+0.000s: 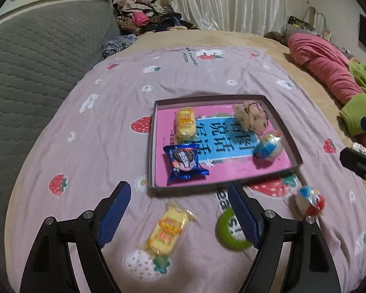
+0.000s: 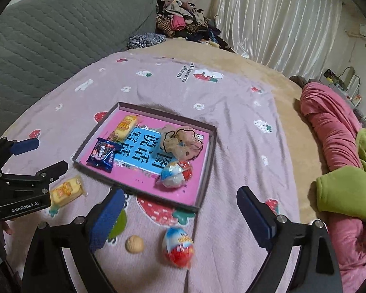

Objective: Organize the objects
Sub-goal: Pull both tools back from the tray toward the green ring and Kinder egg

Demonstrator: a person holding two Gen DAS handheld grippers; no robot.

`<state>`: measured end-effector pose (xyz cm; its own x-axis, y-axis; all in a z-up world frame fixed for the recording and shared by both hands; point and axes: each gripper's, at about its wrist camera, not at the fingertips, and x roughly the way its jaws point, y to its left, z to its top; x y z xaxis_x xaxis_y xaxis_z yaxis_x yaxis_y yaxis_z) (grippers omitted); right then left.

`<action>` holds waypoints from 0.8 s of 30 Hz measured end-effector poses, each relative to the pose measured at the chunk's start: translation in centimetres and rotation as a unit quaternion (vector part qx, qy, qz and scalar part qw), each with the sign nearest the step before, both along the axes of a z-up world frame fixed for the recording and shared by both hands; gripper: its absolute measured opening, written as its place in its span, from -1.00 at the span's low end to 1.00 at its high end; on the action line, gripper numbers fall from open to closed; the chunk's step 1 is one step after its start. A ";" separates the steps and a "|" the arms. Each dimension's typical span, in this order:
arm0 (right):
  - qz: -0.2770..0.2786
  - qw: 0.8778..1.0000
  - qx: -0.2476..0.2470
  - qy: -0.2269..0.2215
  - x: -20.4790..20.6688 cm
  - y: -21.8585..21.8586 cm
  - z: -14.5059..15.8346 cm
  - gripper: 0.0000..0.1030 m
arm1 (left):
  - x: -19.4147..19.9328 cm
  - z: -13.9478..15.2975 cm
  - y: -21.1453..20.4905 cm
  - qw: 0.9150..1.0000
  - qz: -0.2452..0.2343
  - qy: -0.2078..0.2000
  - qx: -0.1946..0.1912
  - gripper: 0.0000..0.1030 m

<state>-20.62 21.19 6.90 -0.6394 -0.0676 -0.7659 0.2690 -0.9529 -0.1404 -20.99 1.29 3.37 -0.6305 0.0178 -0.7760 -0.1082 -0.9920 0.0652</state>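
Note:
A shallow box tray [image 1: 156,144] [image 2: 207,161] with a pink printed floor lies on the strawberry bedspread. In it are a yellow snack pack [image 1: 185,123] [image 2: 125,127], a blue cookie pack [image 1: 185,162] [image 2: 103,155], a beige scrunchie [image 1: 251,117] [image 2: 181,142] and a foil egg [image 1: 268,146] [image 2: 175,174]. My left gripper [image 1: 180,217] [image 2: 40,155] is open above a second yellow snack pack [image 1: 167,230] [image 2: 66,190], with a green ring [image 1: 228,230] [image 2: 118,222] by its right finger. My right gripper [image 2: 180,217] is open over a second foil egg [image 2: 179,246] [image 1: 310,200] and a walnut [image 2: 134,244].
A grey quilted pillow [image 1: 36,61] [image 2: 61,29] lies at the left. A pile of clothes [image 1: 144,14] [image 2: 183,22] sits at the back. Pink and green bedding [image 1: 334,73] [image 2: 339,146] lies along the right side. White curtains [image 1: 227,2] hang behind.

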 end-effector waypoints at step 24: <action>-0.009 1.000 -0.024 0.003 8.6 2.5 0.0 0.82 | 9.0 0.7 1.8 1.000 -0.014 -0.006 0.003 0.61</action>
<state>-12.04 23.72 6.95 -0.6455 -0.0928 -0.7581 0.2516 -0.9630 -0.0964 -12.03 3.11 4.02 -0.6197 0.0404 -0.7838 -0.1377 -0.9888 0.0579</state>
